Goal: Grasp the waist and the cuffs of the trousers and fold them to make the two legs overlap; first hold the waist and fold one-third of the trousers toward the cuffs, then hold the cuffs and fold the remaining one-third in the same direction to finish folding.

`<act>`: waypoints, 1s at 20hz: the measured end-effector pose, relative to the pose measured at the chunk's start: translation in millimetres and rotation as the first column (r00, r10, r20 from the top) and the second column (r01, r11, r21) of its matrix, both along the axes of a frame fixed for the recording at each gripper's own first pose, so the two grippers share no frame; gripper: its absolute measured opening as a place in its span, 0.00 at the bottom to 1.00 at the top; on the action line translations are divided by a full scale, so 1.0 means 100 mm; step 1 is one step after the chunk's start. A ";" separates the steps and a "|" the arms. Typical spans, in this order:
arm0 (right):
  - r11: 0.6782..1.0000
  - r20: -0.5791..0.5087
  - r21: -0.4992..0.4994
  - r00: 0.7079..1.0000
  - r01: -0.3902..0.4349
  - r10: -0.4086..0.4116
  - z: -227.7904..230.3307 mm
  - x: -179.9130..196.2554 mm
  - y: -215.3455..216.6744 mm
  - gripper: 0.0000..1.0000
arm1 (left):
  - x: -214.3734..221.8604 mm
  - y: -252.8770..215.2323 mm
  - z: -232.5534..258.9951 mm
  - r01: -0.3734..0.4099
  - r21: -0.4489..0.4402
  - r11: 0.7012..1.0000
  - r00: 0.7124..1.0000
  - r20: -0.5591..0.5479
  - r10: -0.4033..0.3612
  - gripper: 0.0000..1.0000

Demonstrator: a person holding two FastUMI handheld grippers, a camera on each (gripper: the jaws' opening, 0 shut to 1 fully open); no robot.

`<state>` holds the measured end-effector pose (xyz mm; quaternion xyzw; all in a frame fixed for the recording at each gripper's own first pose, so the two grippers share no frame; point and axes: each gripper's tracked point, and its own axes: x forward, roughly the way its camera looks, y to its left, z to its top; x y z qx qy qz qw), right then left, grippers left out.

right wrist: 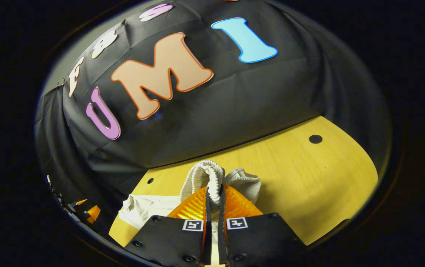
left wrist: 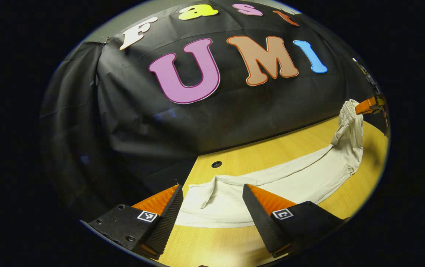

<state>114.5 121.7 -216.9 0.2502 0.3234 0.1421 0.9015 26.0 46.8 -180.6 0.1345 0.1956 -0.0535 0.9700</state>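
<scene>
Left gripper view: we see the left claw (left wrist: 212,202) spread wide, gripping nothing, its fingers either side of the cuff end of the trousers (left wrist: 290,178), which lie stretched across the bench (left wrist: 264,148). At far right the waist is lifted off the bench. Right gripper view: the right claw (right wrist: 212,196) is closed on the gathered waistband (right wrist: 206,174), raised above the bench (right wrist: 308,178).

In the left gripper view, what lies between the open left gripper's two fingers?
Between the left gripper fingers lies the cuff end of the cream cloth trousers, flat on the yellow wooden table; neither finger touches it, in the left gripper view.
</scene>
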 end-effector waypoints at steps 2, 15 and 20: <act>0.999 -0.002 0.006 0.999 -0.033 0.033 0.01 -0.02 0.29 0.09 | -0.01 0.13 -0.04 -0.012 -0.002 1.000 1.000 -0.006 0.012 0.96; 0.941 -0.077 -0.140 0.951 -0.308 0.300 -0.57 -0.58 1.88 0.09 | 0.03 0.91 -0.36 -0.047 -0.014 0.999 0.998 -0.051 0.046 0.96; 0.900 -0.155 -0.217 0.924 -0.378 0.351 -0.92 -0.78 2.02 0.09 | 0.09 1.10 -0.54 -0.035 -0.016 0.999 0.997 -0.076 0.034 0.96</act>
